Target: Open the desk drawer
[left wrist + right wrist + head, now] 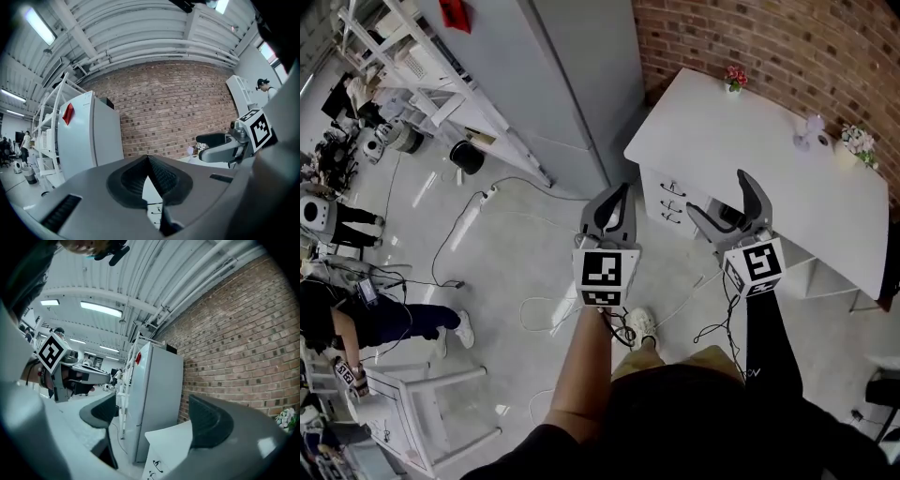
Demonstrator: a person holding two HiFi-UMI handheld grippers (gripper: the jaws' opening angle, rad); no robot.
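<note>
The white desk [750,141] stands against the brick wall, with three small drawers [661,200] stacked in its left end, all closed. Both grippers hang in the air in front of the drawers, touching nothing. My left gripper [619,194] is shut, its pads meeting at the tip with nothing between them [148,159]; the drawers [154,213] show below them. My right gripper [722,199] is open, with its pads wide apart [157,420]. In the right gripper view the desk corner [173,434] and the drawer handles [157,467] lie between the jaws, some way off.
A tall grey cabinet [572,75] stands left of the desk. On the desktop are a small flower pot [734,79], a white object [814,131] and more flowers [860,141]. Cables [487,202] run over the floor. A white shelf rack [422,66] and people are at the left.
</note>
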